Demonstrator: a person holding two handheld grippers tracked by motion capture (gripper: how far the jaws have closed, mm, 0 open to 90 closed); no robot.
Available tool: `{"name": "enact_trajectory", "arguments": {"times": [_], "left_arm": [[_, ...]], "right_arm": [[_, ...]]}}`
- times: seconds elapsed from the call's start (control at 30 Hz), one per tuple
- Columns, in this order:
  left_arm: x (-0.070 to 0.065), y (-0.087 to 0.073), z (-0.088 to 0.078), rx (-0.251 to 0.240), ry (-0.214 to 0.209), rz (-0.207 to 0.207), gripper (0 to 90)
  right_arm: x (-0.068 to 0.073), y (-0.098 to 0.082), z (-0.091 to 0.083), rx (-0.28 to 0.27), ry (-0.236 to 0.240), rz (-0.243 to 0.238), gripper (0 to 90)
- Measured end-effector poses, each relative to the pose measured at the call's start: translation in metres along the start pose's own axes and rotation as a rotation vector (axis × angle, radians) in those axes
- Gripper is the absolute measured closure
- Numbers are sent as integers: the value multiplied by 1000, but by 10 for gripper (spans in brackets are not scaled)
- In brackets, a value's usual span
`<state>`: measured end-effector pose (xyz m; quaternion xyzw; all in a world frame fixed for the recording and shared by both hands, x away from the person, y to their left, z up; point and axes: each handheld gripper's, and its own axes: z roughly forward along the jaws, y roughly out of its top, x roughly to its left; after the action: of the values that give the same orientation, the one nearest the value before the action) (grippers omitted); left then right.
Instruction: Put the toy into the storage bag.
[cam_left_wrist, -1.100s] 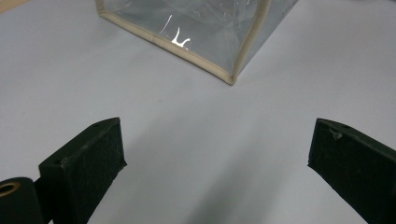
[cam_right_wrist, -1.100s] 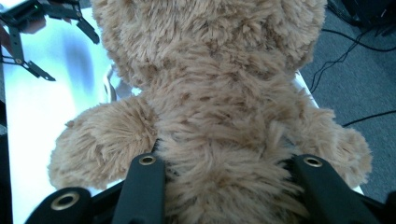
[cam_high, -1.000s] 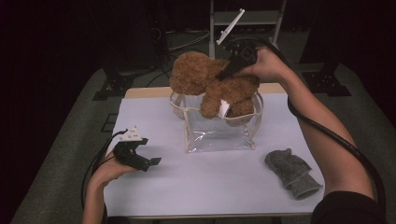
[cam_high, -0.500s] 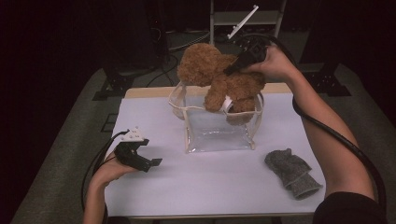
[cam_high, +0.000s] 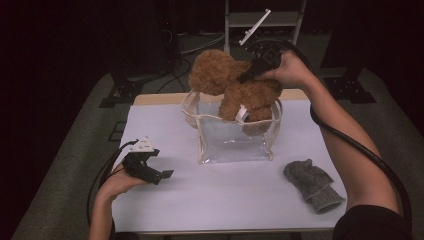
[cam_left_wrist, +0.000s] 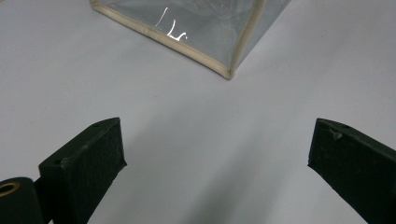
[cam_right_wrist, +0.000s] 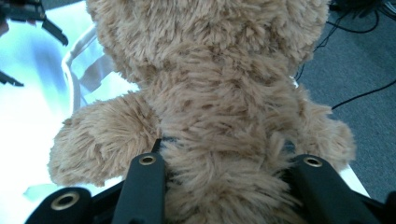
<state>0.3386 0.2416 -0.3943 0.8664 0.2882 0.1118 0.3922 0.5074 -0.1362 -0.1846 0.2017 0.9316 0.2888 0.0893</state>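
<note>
bear (cam_high: 235, 87) lifted higher | 1 bag (cam_high: 232, 137) | 1 sock (cam_high: 312, 185)

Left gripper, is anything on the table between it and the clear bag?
No. In the left gripper view, only bare white table lies between the open left gripper and the bag.
</note>
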Motion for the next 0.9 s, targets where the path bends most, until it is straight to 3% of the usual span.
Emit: {"name": "enact_trajectory", "arguments": {"times": [0.2,0.67,0.9], "left_arm": [[0,0,0,-2,2,6,28],[-1,0,1,7,-2,11,28],[0,-1,-1,7,-3,11,28]], "right_arm": [[11,-9,19,49,33,-41,606],[15,-38,63,150,98,-16,606],[23,-41,91,214,119,-46,598]]}}
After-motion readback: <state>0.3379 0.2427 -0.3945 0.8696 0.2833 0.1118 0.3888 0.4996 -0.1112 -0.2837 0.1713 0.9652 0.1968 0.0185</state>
